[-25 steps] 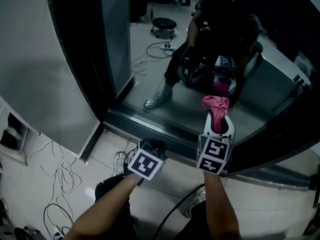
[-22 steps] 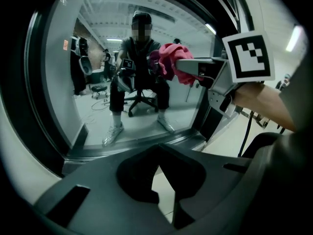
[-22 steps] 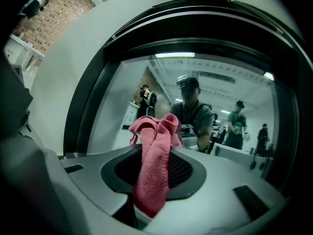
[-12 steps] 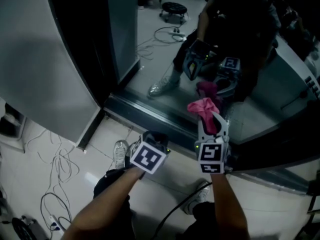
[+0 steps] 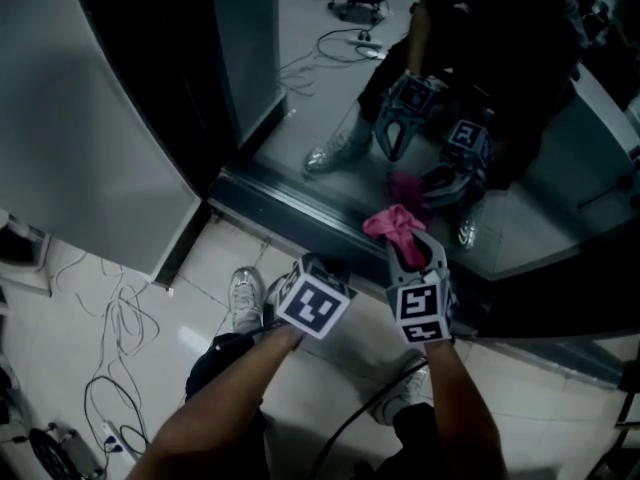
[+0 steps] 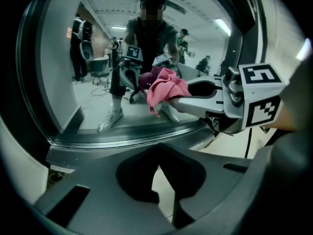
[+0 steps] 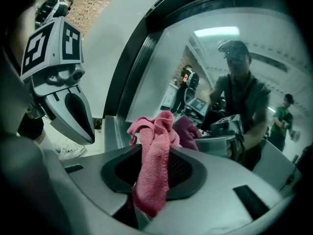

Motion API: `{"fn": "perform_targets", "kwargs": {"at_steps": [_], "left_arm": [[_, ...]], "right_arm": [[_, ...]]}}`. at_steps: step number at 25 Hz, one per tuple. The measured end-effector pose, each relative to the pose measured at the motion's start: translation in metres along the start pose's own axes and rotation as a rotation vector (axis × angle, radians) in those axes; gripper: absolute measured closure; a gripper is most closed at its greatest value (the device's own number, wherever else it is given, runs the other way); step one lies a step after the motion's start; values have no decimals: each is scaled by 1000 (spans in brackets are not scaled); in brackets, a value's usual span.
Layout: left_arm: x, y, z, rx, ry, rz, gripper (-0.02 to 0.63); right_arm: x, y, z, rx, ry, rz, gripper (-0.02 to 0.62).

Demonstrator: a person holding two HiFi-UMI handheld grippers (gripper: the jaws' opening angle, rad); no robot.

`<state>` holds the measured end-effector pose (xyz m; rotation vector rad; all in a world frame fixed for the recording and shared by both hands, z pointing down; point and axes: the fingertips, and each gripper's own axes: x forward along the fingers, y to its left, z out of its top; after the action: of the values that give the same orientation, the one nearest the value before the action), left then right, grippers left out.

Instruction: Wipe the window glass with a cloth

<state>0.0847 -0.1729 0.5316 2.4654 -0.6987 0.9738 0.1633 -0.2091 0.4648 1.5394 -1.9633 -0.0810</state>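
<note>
Right gripper (image 5: 420, 246) clamps only a thin fold of cloth (image 5: 392, 224), left gripper (image 6: 157, 153) closed empty: drag on glass (image 5: 540, 198) may pull it free.

The pink cloth (image 7: 152, 151) looks coarse, matt and loosely woven, the window glass (image 5: 320, 108) glossy and mirror-like, the floor tiles (image 5: 200, 348) smooth and shiny.

Head view looks steeply down, close above the left gripper (image 5: 318, 265) and right gripper (image 5: 413, 243), while each gripper view faces the nearby window glass (image 5: 310, 88) along its jaws, all sharing the cloth (image 5: 397, 224).
</note>
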Motion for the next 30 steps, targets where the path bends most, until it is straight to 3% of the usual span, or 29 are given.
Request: {"fn": "perform_targets", "kwargs": {"at_steps": [9, 15, 22, 30], "left_arm": [[15, 4, -14, -34, 51, 2, 603], [19, 9, -22, -62, 68, 28, 601], [26, 9, -38, -114, 109, 12, 601], [30, 4, -36, -139, 115, -8, 601]], "right_arm": [[18, 16, -23, -2, 25, 105, 479], [35, 36, -59, 24, 108, 176, 479], [59, 57, -95, 63, 180, 200, 479], [80, 70, -120, 20, 234, 230, 479]]}}
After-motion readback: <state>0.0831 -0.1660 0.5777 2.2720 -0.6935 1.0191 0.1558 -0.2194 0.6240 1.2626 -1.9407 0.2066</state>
